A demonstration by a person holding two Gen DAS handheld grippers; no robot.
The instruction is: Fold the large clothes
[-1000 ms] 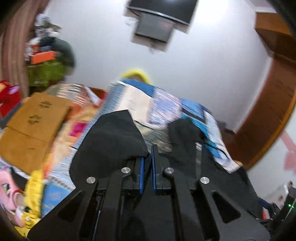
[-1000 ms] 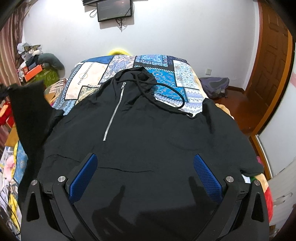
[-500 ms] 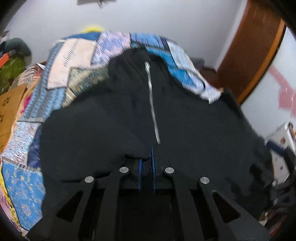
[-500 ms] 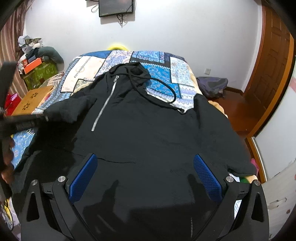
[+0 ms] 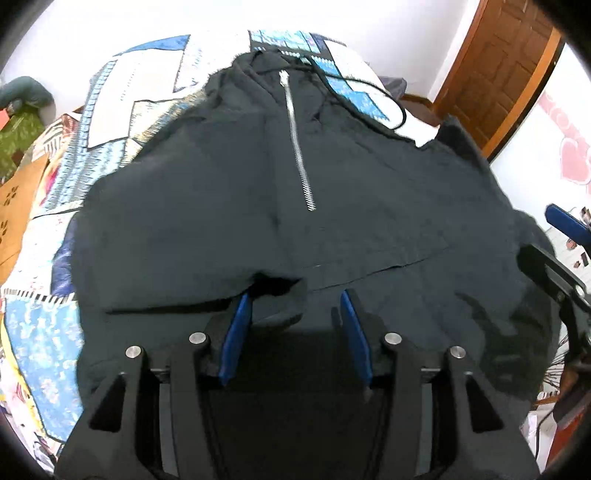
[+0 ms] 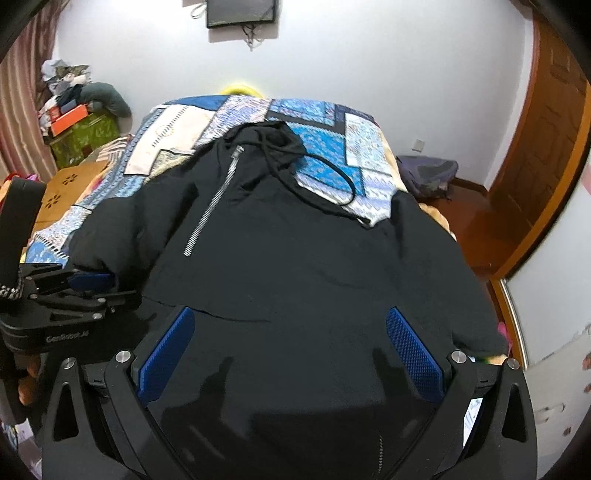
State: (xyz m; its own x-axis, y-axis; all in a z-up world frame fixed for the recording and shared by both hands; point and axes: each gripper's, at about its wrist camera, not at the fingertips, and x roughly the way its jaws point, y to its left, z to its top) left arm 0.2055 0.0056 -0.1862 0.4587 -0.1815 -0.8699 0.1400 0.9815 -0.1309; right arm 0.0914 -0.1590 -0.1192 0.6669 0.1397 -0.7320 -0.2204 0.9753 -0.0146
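A large black zip hoodie [image 5: 332, 192] lies front up on the patchwork bedspread [image 5: 122, 110], hood toward the wall. Its left sleeve [image 5: 173, 236] is folded across the body, and the cuff [image 5: 277, 295] lies between the blue pads of my left gripper [image 5: 295, 306], which is open. In the right wrist view the hoodie [image 6: 314, 266] fills the middle. My right gripper [image 6: 290, 332] is open and empty above the lower front of the hoodie. The left gripper [image 6: 88, 284] shows at the left edge there, beside the folded sleeve.
A wall-mounted screen [image 6: 242, 13] hangs above the bed's head. Piled boxes and clothes [image 6: 79, 114] stand at the far left. A cardboard box [image 6: 62, 188] sits left of the bed. A wooden door [image 6: 546, 122] and a grey bag [image 6: 428, 173] are on the right.
The left gripper carried the black sleeve from the left across onto the hoodie's body, then opened and let it go. The right gripper stayed open, shifting only slightly.
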